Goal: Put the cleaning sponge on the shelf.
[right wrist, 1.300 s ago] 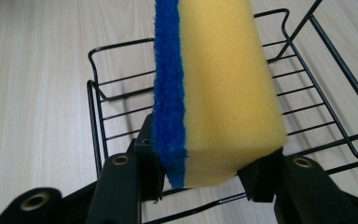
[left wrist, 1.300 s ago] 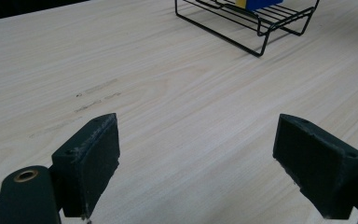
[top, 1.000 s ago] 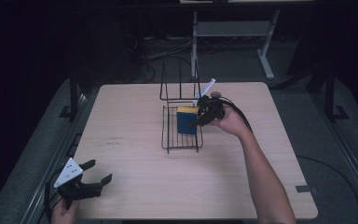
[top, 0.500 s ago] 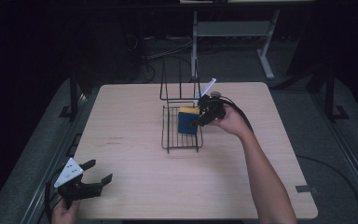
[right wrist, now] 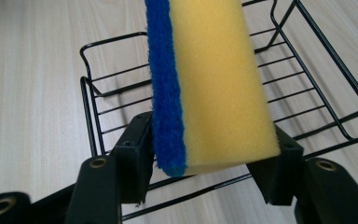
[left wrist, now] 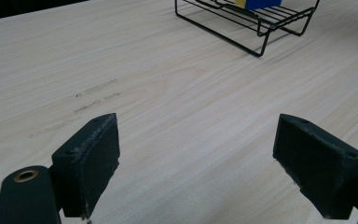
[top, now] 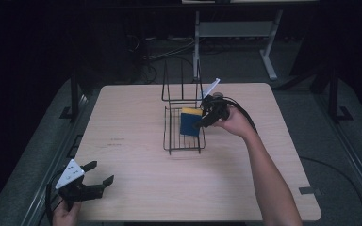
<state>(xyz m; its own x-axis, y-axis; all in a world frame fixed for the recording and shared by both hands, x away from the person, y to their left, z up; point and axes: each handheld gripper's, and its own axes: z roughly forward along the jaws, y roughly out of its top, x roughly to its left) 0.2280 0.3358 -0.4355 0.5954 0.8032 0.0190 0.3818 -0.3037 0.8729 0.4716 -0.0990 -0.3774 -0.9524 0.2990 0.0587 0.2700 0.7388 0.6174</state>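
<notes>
While it waits at the near left corner of the pale wooden bench [top: 136,117], the left gripper [top: 96,185] rests low in the person's hand with its 2 black jaws spread wide and nothing between them; in the left gripper view only bare wood grain lies between the pads. Toward the middle of the bench stands the black wire rack [top: 184,136], a shallow basket with a taller wire back rising behind it. Over that basket the right gripper [top: 203,121] holds the yellow foam sponge with a blue scouring face [right wrist: 209,88], its jaws closed on the block's 2 broad sides, one pad against the blue layer and the other against the yellow foam. From the high view the sponge sits upright within the basket's outline, though whether it touches the wires cannot be told. Such a sponge is probably very light and soft, so it will likely squash under pressure; gripping across the broad faces near 1 end, as now, looks sound, and the rough blue side should resist slipping.
</notes>
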